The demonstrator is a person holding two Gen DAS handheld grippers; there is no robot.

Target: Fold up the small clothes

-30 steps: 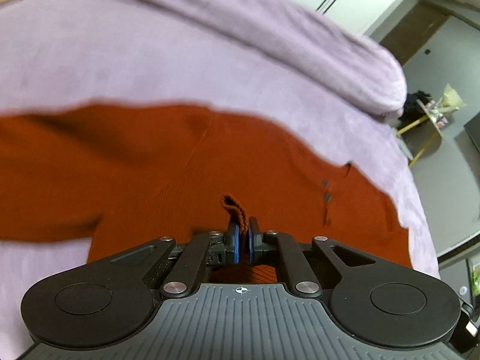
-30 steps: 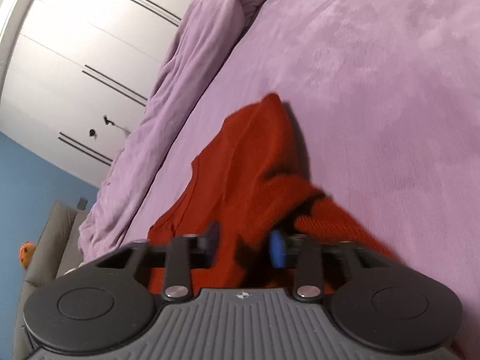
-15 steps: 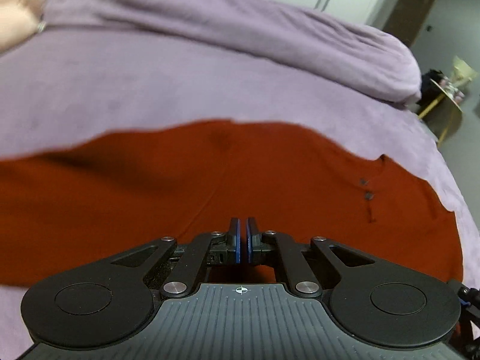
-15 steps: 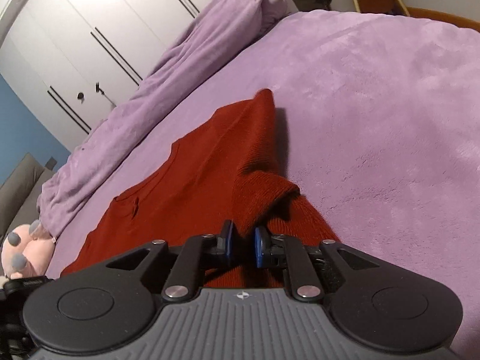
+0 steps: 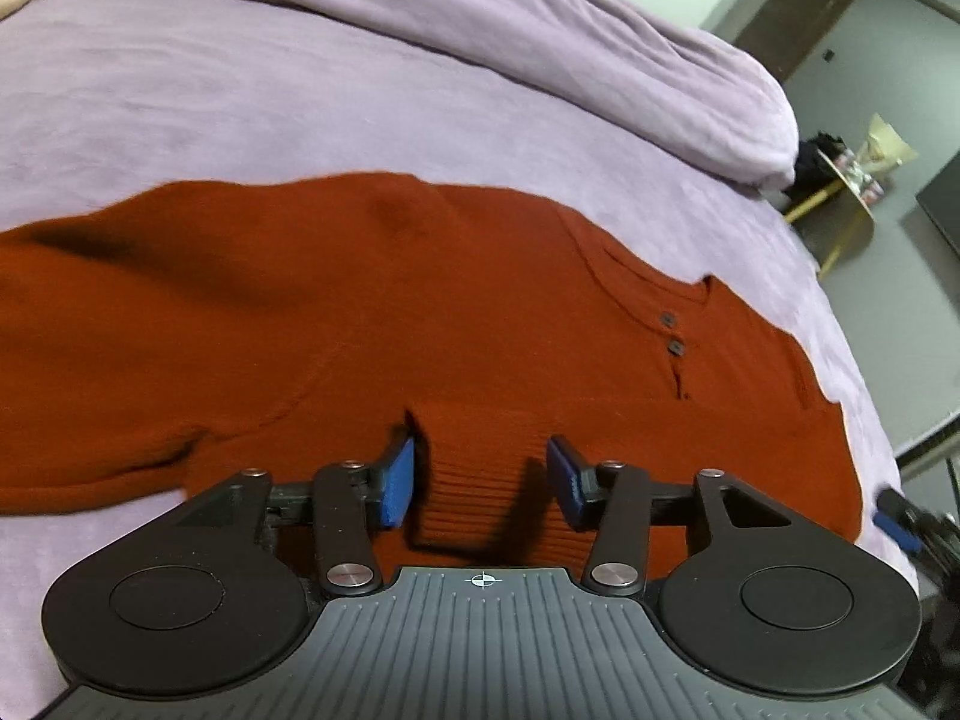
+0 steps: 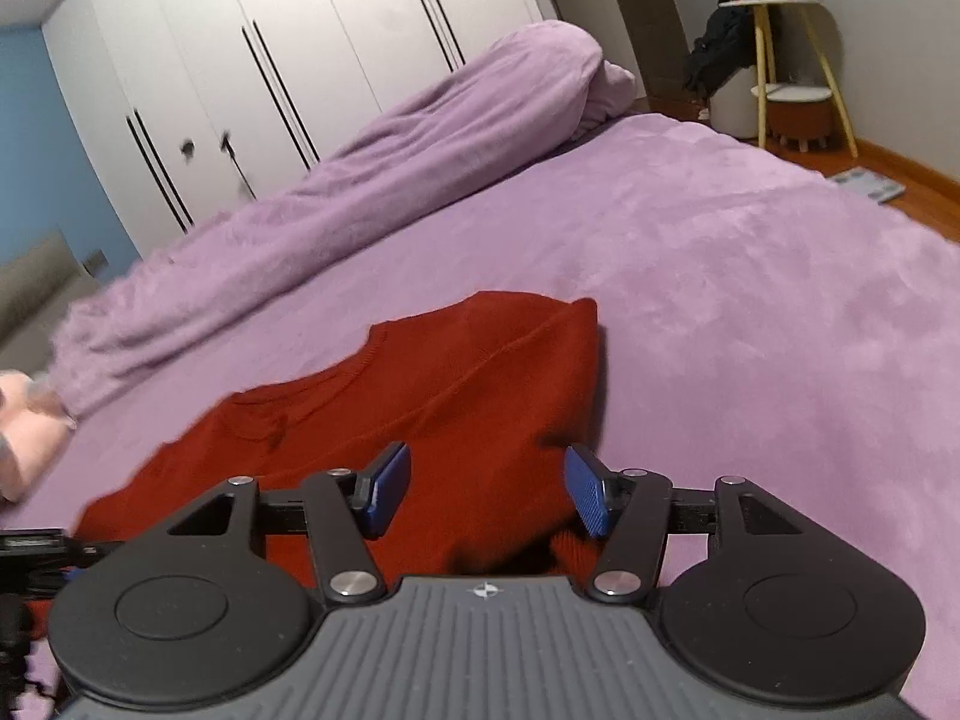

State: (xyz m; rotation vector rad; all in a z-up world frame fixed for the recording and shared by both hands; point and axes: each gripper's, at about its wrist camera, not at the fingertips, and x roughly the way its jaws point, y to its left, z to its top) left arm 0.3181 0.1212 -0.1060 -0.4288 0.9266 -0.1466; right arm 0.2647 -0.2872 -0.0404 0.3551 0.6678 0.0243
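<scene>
A bed under a purple blanket [image 5: 252,90] fills both views, with a long rolled duvet [image 6: 372,180] of the same colour along its far side and white wardrobe doors [image 6: 288,48] behind it. A small round side table [image 6: 780,6] on yellow legs stands by the grey wall.

The rust-red sweater [image 5: 420,312] lies spread on the blanket, two dark buttons [image 5: 672,333] showing at its neck. A ribbed cuff [image 5: 480,480] is folded over the body of the sweater and lies right between the blue pads of the left gripper [image 5: 480,480].

Half a second ago the left gripper's jaws were pressed together; now they stand spread wide, with the cuff lying loose between them and neither pad pinching it. The right gripper [image 6: 489,492] has changed the same way: it was nipping a bunched fold of the sweater and now its jaws are wide apart over the cloth, which has dropped flat. In the right view the sleeve [image 6: 540,360] lies folded in across the shoulder.
</scene>
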